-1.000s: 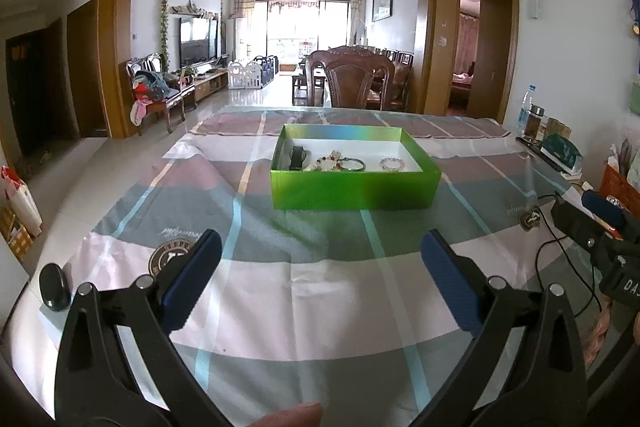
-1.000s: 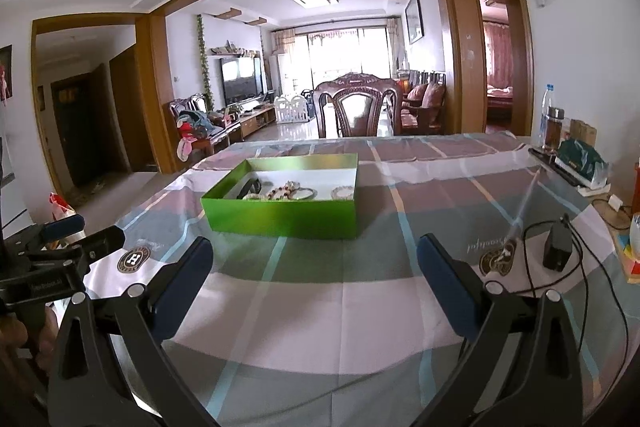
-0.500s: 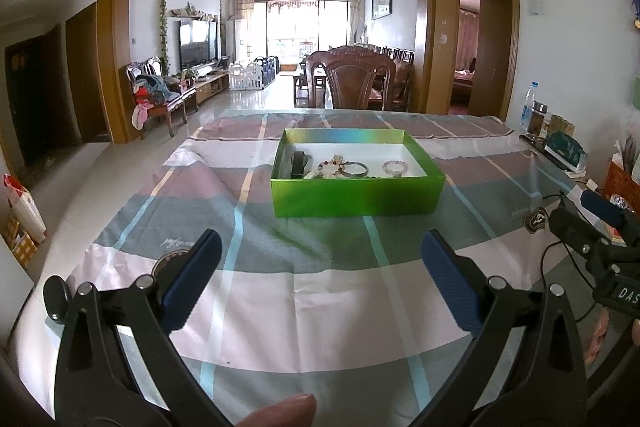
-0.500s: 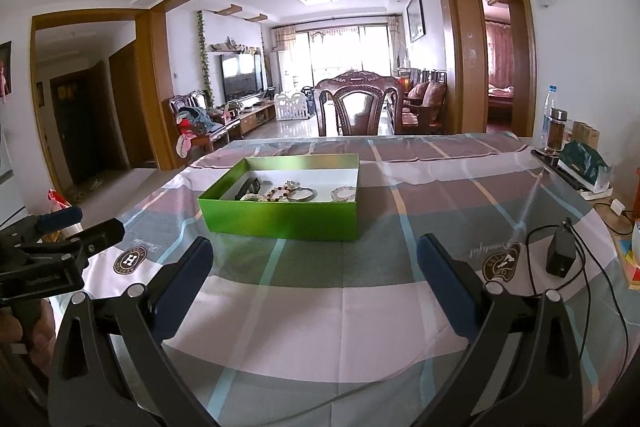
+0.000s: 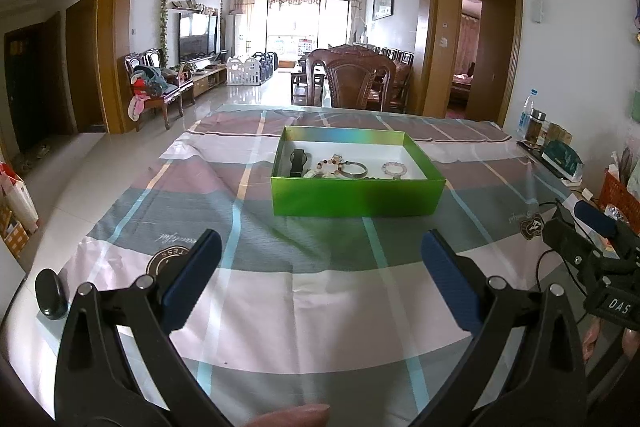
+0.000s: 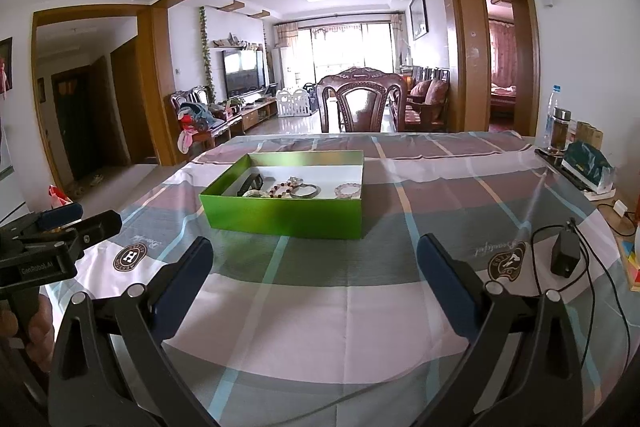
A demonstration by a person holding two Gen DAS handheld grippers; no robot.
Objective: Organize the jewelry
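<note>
Both tongs, left (image 5: 320, 267) and right (image 6: 314, 265), gape empty; shallow green cardboard box (image 5: 356, 195) at 12 o'clock; beaded bracelet (image 5: 394, 169) likely light, slippery: pinch the band

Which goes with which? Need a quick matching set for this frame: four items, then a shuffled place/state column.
1. black band
2. pale bead bracelet
3. left gripper
4. black adapter

A. open, above the tablecloth, holding nothing
B. left end of the green box
C. on the cloth, outside the box, cable attached
D. right part of the box

Pairs: 1-B, 2-D, 3-A, 4-C
</note>
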